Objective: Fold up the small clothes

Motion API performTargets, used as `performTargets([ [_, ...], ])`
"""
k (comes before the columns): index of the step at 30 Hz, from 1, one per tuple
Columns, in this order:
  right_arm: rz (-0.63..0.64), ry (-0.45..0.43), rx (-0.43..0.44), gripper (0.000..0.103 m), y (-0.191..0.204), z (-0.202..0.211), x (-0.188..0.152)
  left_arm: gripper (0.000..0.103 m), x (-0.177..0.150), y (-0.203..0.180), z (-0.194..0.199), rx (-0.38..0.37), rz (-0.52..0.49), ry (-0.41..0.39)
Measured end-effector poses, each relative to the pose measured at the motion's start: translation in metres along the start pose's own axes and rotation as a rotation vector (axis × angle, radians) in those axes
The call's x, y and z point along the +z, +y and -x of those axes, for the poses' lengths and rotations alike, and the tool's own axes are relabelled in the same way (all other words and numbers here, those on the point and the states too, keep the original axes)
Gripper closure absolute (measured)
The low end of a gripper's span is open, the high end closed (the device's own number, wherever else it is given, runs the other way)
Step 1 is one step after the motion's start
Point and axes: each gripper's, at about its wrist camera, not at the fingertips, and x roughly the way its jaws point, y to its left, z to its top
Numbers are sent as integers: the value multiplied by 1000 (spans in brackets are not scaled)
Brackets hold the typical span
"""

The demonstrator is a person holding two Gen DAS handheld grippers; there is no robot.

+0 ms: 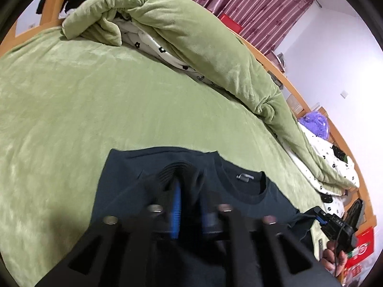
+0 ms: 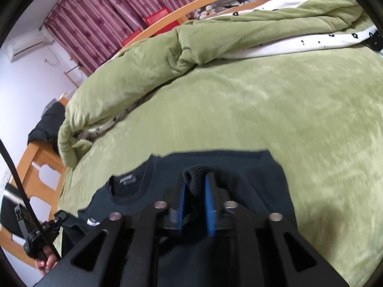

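The left gripper is nearly closed and pinches a bunched fold of the dark shirt in the lower middle of its frame. The right gripper clamps another fold of the same shirt between its blue pads. The shirt lies on the green blanket, collar facing up

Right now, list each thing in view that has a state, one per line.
Dark shirt: lying on the bed, neck label showing, pinched at two spots.
Left claw: shut on a bunch of shirt fabric.
Right claw: shut on a bunch of shirt fabric.
Green quilt: heaped along the bed's far side.
Curtains: drawn.
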Motion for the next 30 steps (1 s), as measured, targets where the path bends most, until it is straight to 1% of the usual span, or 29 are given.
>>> performTargets([
  [1, 12, -22, -9, 71, 3, -1, 2, 60, 2, 0, -1, -7, -1, -4],
  [2, 30, -40, -16, 64, 6, -1, 4, 47, 4, 0, -2, -13, -5, -18],
  [3, 50, -56, -20, 61, 10, -1, 5, 46, 4, 0, -1, -20, -10, -34],
  [5, 84, -91, -21, 57, 14, 0, 7, 46, 3, -2, -1, -23, -30, -48],
  [7, 108, -100, -33, 56, 15, -1, 5, 46, 2, -2, -4, -18, -50, -37],
  [9, 128, -92, -56, 56, 12, -5, 3, 46, 1, 0, -8, -8, -58, -22],
  [11, 135, -75, -74, 56, 7, -7, 1, 46, 0, 4, -10, -11, -45, -13],
  [12, 129, -67, -72, 56, 3, -6, 0, 46, 0, 6, -11, -11, -37, -5],
  [15, 126, -40, -71, 56, -5, -1, -4, 46, -1, 9, -14, 22, -37, 10],
  [19, 210, 64, -87, 57, 1, -12, -14, 46, -5, 10, -16, 75, -54, -3],
  [23, 328, 159, -62, 57, 24, -30, -32, 46, -5, 11, -16, 84, -56, -10],
  [25, 399, 186, -64, 57, 39, -39, -41, 46, -5, 11, -16, 83, -54, -14],
  [27, 440, 201, -73, 57, 50, -50, -47, 46, -5, 11, -15, 78, -53, -15],
  [30, 447, 213, -74, 57, 60, -63, -47, 46, -5, 13, -14, 72, -49, -17],
])
